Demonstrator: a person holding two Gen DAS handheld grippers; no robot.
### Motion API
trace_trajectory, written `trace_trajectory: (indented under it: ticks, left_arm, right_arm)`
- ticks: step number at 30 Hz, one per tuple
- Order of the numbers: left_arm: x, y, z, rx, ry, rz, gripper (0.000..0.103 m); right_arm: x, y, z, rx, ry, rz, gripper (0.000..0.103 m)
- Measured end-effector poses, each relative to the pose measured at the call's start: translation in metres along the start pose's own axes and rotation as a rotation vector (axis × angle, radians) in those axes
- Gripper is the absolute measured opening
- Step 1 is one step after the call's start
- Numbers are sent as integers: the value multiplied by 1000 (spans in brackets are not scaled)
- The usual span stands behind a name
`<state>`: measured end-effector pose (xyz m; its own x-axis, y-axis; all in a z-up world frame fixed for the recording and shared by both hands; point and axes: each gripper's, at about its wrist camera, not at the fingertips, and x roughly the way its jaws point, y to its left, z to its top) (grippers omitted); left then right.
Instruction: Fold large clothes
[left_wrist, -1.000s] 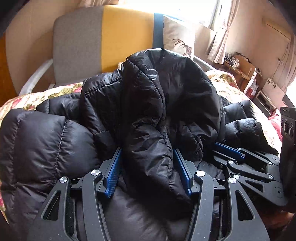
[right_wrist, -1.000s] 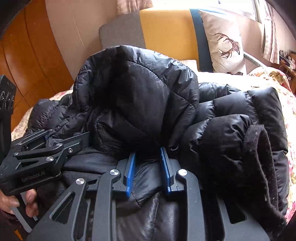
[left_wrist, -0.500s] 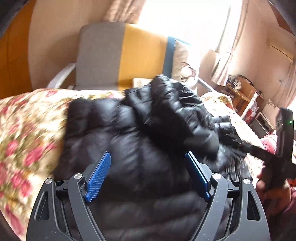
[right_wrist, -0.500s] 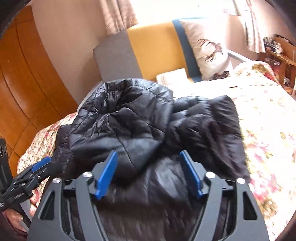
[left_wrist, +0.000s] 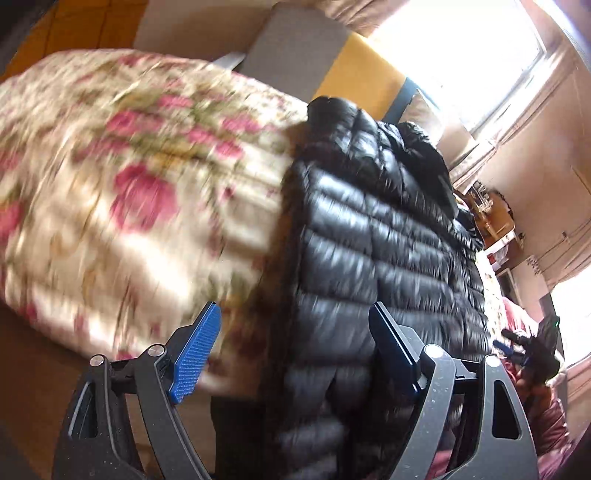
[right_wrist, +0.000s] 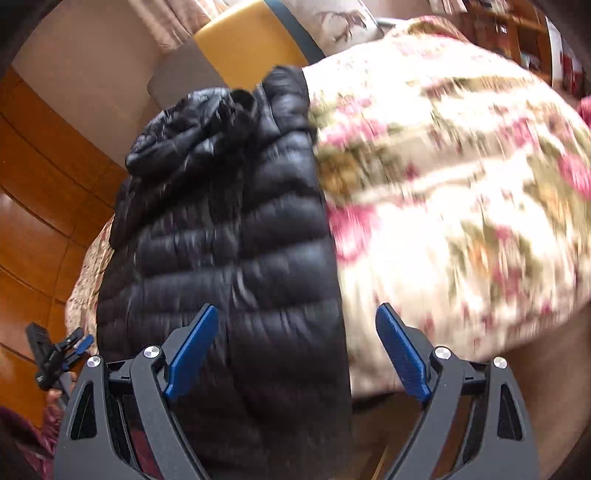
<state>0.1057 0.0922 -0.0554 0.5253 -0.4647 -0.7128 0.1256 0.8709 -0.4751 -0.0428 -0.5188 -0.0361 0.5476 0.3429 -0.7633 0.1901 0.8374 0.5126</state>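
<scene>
Black quilted down jacket (left_wrist: 373, 236): lies folded into a long narrow bundle on the bed, lengthwise toward the headboard, its near end hanging over the bed's edge. Crumpled hood or collar part (right_wrist: 192, 122) bunched at the far end. Glossy shell, horizontal stitched channels.

Floral bedspread, cream with pink roses (left_wrist: 129, 177): covers the bed on either side of the jacket; blurred in both views.

Left gripper (left_wrist: 293, 347): black frame, blue ribbed pads, jaws wide apart and holding nothing. It sits at the near end of the jacket, the jacket's left edge showing between the fingers. Whether the pads touch the fabric cannot be told.

Right gripper (right_wrist: 295, 350): same build, jaws wide apart, empty. The jacket's right edge runs between its fingers, bedspread showing beside it. Seen small in the left wrist view at lower right (left_wrist: 517, 350); the left gripper likewise appears small at the lower left of the right wrist view (right_wrist: 72, 347).

Padded headboard, grey and mustard-yellow panels (right_wrist: 243, 44): behind the jacket.

Cushion with a deer print (right_wrist: 340, 22): leaning against the headboard.
</scene>
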Motion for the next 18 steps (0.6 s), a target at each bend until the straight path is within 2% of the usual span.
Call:
trace_trajectory:
  ticks: [3,9,11,13,18]
  left_arm:
    - [6,-3,-17,20,34,38,81]
    - [15,-4,-46,45,111,15,81]
    - [18,-6,-51,68,117,55,81]
    - [17,-18,-54,139,111,116,80]
    - [17,-41,-65,290,99,197,80]
  right_arm:
    - [0,-11,-27,33,45,23,87]
    - [16,-23,-66,73,141,61,87]
    - [22,-28,-72,108,148,74,87]
    - [26,-29,-76,116,159,91,87]
    - [34,-12,-78,52,187,104,86]
